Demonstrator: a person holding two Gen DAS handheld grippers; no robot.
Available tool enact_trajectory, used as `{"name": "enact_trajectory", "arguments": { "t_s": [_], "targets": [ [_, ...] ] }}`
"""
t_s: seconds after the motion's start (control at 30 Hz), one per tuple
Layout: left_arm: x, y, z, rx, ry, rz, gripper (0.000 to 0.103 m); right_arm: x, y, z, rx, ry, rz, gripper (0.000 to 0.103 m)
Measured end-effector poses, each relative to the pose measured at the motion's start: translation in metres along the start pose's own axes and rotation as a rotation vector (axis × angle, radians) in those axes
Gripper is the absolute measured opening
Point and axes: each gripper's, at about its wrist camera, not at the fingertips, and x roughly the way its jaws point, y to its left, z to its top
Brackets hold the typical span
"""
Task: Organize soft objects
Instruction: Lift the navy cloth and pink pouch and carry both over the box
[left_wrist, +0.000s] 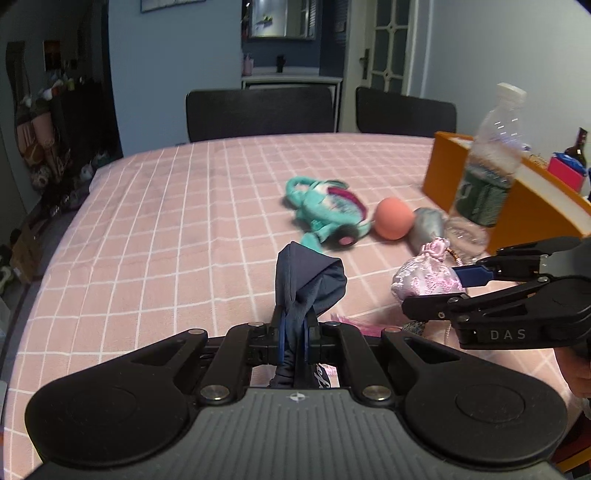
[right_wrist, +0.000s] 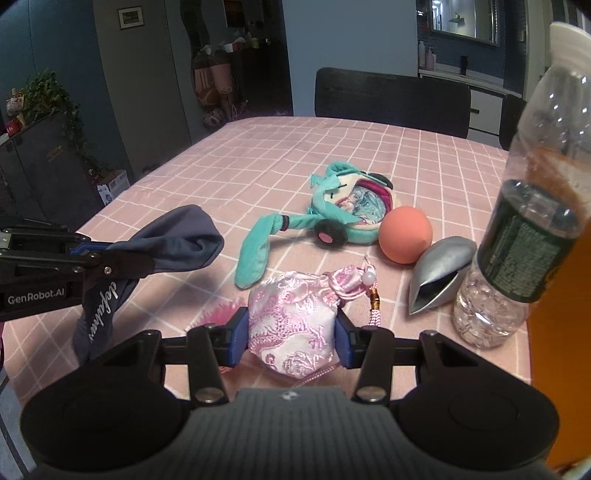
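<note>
My left gripper (left_wrist: 293, 325) is shut on a navy cloth (left_wrist: 310, 280) with white script, which bunches up above the pads and hangs below them. In the right wrist view that cloth (right_wrist: 177, 240) is held off the table at the left by the left gripper (right_wrist: 122, 262). My right gripper (right_wrist: 291, 332) is shut on a pink brocade drawstring pouch (right_wrist: 288, 314), its blue pads pressing both sides. From the left wrist view the pouch (left_wrist: 424, 277) sits between the right gripper's (left_wrist: 432, 291) fingers. A teal plush doll (right_wrist: 347, 214) and an orange ball (right_wrist: 404, 234) lie beyond.
A silver pointed object (right_wrist: 439, 266) lies beside the ball. A plastic water bottle (right_wrist: 532, 221) stands at the right, against an orange box (left_wrist: 532, 203). A pink fringe (right_wrist: 218, 315) lies under the pouch. The pink checked tablecloth (left_wrist: 166, 221) covers the table; two dark chairs (left_wrist: 258, 110) stand behind.
</note>
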Motion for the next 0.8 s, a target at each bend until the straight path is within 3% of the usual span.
{"name": "enact_trajectory", "arguments": {
  "t_s": [0.3, 0.5, 0.8],
  "targets": [
    [-0.046, -0.033, 0.005, 0.064, -0.066, -0.05, 0.009, -0.066, -0.006, -0.008, 0.003, -0.041, 0.012, 0.047],
    [-0.064, -0.064, 0.004, 0.141, -0.067, -0.134, 0.009, -0.122, -0.023, -0.022, 0.028, -0.08, -0.009, 0.047],
    [-0.084, -0.134, 0.013, 0.3, -0.138, -0.273, 0.009, -0.2, -0.058, -0.036, 0.056, -0.139, -0.121, 0.047]
  ]
}}
